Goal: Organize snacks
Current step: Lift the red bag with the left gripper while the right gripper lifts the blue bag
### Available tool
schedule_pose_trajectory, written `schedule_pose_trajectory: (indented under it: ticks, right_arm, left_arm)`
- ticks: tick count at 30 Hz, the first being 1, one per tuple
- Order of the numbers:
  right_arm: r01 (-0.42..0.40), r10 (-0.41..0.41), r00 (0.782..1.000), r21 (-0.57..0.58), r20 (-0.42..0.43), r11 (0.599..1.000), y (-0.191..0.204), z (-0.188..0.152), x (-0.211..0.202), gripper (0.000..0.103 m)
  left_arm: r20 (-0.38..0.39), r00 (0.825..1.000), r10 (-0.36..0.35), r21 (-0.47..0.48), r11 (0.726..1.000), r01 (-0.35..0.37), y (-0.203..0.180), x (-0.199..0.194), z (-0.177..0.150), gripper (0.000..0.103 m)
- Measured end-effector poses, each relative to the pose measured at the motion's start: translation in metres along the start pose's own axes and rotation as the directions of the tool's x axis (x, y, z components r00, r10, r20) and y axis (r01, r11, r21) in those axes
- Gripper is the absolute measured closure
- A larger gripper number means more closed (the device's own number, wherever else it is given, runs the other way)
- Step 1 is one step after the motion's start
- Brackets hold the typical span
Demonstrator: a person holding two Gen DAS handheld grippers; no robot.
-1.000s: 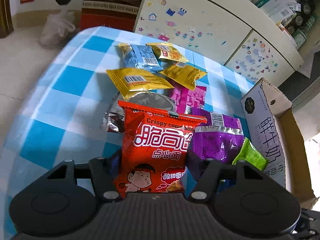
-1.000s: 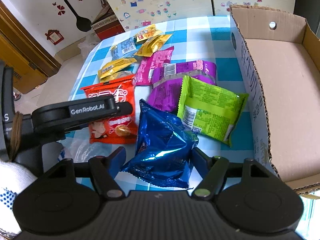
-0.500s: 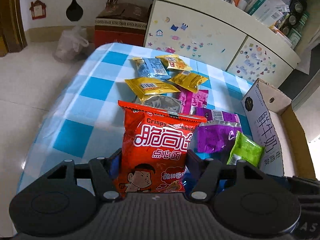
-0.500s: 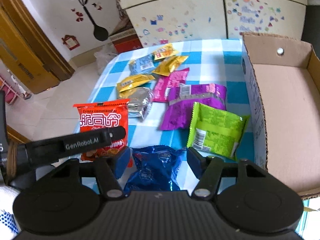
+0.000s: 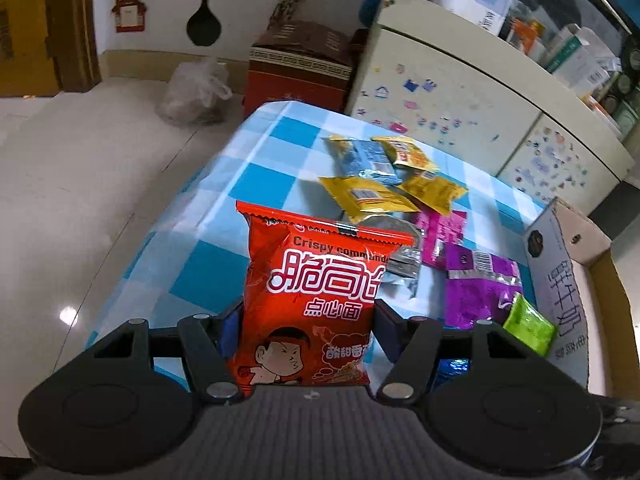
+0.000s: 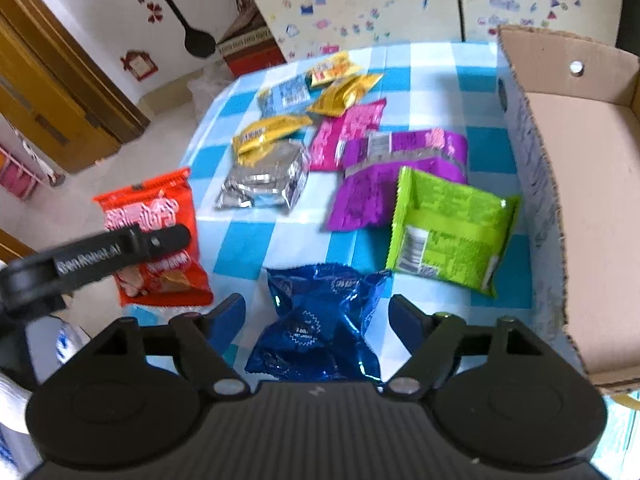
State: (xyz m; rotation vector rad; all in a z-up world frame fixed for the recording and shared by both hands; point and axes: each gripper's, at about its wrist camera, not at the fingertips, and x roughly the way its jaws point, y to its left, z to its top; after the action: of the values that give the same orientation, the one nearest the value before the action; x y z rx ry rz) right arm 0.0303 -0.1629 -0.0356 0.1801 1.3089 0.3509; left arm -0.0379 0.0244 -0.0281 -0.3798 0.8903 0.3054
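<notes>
Blue-and-white checked tablecloth (image 6: 256,248), open cardboard box (image 6: 592,184) at right edge. Loose on cloth: three yellow packets, one pale blue, one silver, two magenta-purple, one green. Left gripper (image 5: 306,320) clamped on red crinkly noodle-snack bag (image 5: 316,300), upright, lifted. Right gripper (image 6: 318,316) spread wide, blue foil bag (image 6: 320,320) lying between fingers, not pinched.

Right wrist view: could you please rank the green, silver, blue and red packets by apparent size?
1. blue packet, nearest the camera, so unsure
2. green packet
3. silver packet and red packet look alike
</notes>
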Motion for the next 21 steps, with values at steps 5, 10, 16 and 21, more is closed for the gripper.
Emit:
schedule_pose_trajectory:
  ticks: [5,10,16,21]
  right_arm:
    - [0.023,-0.025,0.999,-0.043,-0.046,0.999,0.013,-0.003,0.022,0.023]
    - [0.098,-0.107,0.992,-0.11,-0.072,0.989,0.022,-0.013,0.039,0.03]
    - [0.084,-0.082,0.996,-0.13,0.02,0.988,0.026,-0.006,0.012,0.033]
    - [0.067,-0.056,0.994,-0.116,0.098,0.991,0.022,0.001,-0.018,0.033]
  left_arm:
    - [0.001,1.0,0.016,-0.008,1.0,-0.016,0.003,0.001,-0.001,0.033]
    - [0.009,1.0,0.03,0.004,1.0,-0.03,0.001,-0.002,-0.001,0.033]
    - [0.037,0.999,0.032,0.03,0.999,-0.033,-0.005,-0.013,-0.002,0.033]
    - [0.051,0.997,0.052,0.06,0.997,-0.055,-0.011,-0.022,-0.009,0.033]
